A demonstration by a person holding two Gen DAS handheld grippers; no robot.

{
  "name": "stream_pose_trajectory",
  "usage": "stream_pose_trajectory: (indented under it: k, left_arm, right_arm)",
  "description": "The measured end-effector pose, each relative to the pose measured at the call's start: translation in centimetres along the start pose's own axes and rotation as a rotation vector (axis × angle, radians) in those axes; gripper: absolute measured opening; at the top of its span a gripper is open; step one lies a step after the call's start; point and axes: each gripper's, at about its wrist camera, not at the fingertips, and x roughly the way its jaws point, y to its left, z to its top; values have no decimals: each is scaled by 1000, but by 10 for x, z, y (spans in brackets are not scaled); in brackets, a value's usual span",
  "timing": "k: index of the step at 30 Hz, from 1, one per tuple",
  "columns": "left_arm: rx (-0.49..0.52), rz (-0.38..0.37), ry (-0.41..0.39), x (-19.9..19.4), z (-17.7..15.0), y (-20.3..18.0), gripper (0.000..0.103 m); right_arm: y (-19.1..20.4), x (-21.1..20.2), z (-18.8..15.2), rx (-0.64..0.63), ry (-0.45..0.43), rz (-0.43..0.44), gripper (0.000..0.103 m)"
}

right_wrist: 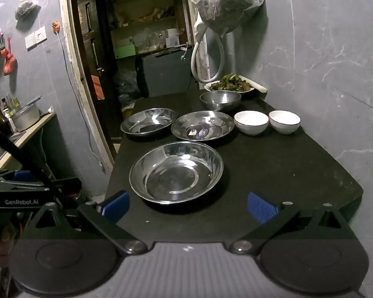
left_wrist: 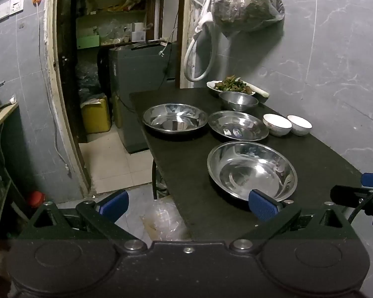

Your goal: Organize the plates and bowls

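So nothing's picked up yet: my left gripper [left_wrist: 187, 204] and right gripper [right_wrist: 188, 204] both hang wide open and empty, low in frame. The nearest steel plate [right_wrist: 176, 172] sits mid-frame on the black table [right_wrist: 286, 173], two more behind it, two white bowls [right_wrist: 251, 122] to their right. I'd guess stacking starts next, pinching that near rim.

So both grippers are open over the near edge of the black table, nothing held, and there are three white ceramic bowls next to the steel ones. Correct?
Not quite: there are two white ceramic bowls, not three, side by side at the right of the steel dishes, as the right wrist view shows. The rest holds: the left gripper and the right gripper are open and empty over the black table.
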Motion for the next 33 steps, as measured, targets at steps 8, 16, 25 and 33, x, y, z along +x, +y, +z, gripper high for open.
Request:
stream_pose_trajectory:
  k: [8, 16, 25, 33]
  left_arm:
    - [1, -1, -5, -4, 2, 0, 102]
    - [3, -2, -6, -4, 2, -1, 102]
    - [12, -10, -7, -2, 1, -2, 102]
    - [21, -17, -3, -1, -1, -3, 102]
  right_arm:
    - [0, -1, 0, 1, -2, -3, 103]
    - [2, -1, 2, 5, -4, 0, 103]
    - [1, -3, -1, 7, -10, 0, 103]
    - [0, -3, -1, 6, -11, -1, 103]
